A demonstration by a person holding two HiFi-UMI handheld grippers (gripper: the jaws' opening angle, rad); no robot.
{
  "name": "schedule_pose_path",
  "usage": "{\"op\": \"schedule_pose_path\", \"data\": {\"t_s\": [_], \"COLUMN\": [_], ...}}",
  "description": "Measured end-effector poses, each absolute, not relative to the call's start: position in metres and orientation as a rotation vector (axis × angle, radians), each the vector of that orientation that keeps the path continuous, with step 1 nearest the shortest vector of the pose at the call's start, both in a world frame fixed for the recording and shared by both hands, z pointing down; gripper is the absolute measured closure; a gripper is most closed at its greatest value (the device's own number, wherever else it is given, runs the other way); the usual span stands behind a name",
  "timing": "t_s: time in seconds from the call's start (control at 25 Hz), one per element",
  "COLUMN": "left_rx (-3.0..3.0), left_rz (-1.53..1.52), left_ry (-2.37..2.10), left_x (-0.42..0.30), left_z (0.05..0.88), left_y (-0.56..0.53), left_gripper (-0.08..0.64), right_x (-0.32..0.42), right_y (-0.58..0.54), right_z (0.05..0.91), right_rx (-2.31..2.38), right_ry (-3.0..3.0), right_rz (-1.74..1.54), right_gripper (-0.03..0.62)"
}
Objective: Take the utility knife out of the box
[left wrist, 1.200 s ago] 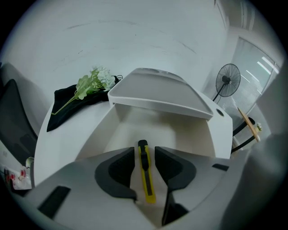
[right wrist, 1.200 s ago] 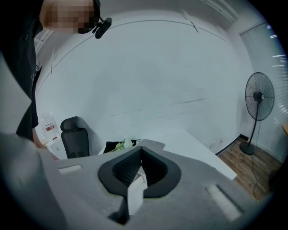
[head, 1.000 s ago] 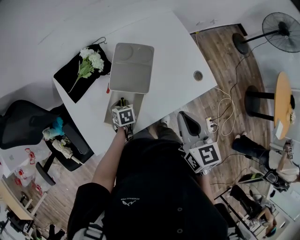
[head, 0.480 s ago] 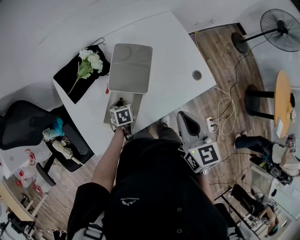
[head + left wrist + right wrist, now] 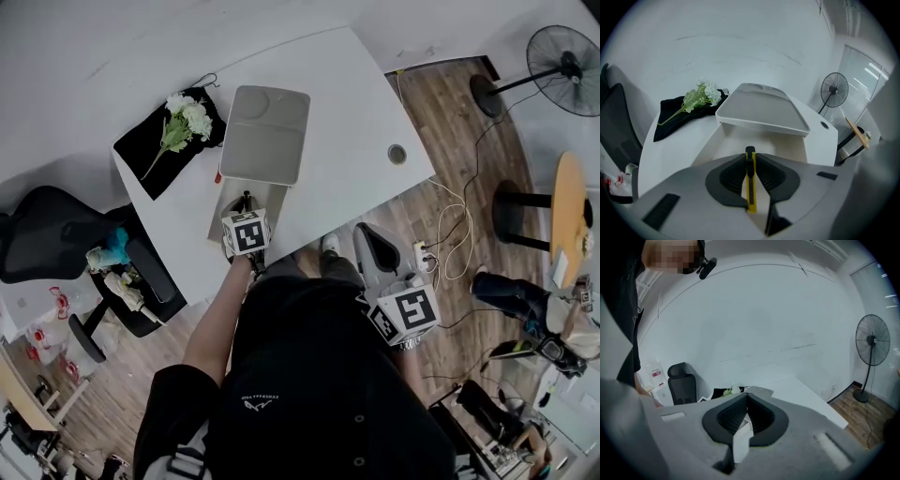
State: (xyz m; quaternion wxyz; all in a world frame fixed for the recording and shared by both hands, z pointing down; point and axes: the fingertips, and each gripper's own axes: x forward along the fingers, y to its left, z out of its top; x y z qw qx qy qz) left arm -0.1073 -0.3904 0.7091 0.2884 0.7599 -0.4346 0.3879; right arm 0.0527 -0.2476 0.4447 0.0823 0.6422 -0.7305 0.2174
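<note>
A white box (image 5: 228, 199) stands open near the table's front edge, its lid (image 5: 265, 136) tilted back. My left gripper (image 5: 246, 201) reaches down into the box. Its jaws have just been closing and are now shut on the yellow and black utility knife (image 5: 750, 180), which stands upright between the pads. In the left gripper view the left gripper (image 5: 750, 153) sits over the box's pale interior (image 5: 736, 140), below the lid (image 5: 761, 110). My right gripper (image 5: 367, 234) hangs off the table's right side over the floor. In its own view the right gripper (image 5: 747, 397) is shut with nothing held.
A black cloth with white flowers (image 5: 167, 139) lies at the table's left corner. The table (image 5: 347, 103) has a cable hole (image 5: 397, 153) at its right. A black office chair (image 5: 56, 246) stands left of the table. A standing fan (image 5: 562, 58), a round wooden table (image 5: 565, 208) and floor cables (image 5: 450, 220) are at the right.
</note>
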Motion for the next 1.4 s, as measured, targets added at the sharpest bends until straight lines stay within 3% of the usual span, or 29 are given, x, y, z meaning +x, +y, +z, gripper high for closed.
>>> {"op": "schedule_pose_path", "data": {"t_s": [1.4], "left_rx": [2.209], "left_rz": [0.577], "left_ry": [-1.537], "left_x": [-0.067], "left_z": [0.52], "left_y": [-0.302], "left_gripper": [0.497], "right_x": [0.095], "right_y": [-0.212], "right_z": [0.432], "right_rx": [1.448], "right_ry": [-2.585], "right_rz": [0.595], "right_gripper": [0.588]}}
